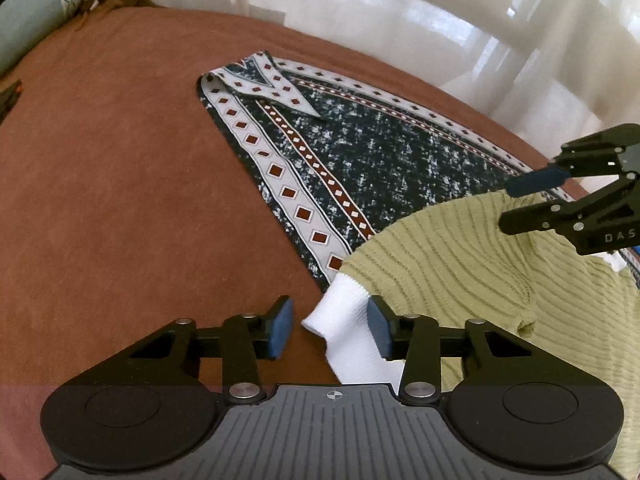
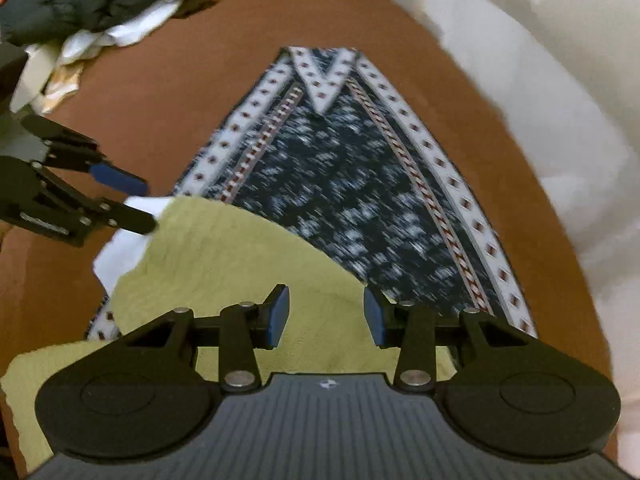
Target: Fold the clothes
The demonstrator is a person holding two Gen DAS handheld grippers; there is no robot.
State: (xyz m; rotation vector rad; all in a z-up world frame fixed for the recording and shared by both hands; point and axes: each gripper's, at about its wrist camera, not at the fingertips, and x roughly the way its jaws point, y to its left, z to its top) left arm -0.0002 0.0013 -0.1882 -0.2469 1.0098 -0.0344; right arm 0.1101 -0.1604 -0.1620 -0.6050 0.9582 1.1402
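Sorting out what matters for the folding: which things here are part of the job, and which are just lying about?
Part of the job:
green sweater
its white cuff
patterned garment
left tool
right tool

Lying about:
pile of clothes
bolster pillow

sweater overlapping folded garment, on bedspread

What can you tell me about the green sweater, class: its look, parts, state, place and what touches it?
The green sweater is a pale yellow-green ribbed knit with a white ribbed cuff. It lies loosely spread, not folded, on the brown bedcover, overlapping the near end of the patterned garment. The cuff sits between the left gripper pads, which are not clamped. The right gripper is open above the knit.
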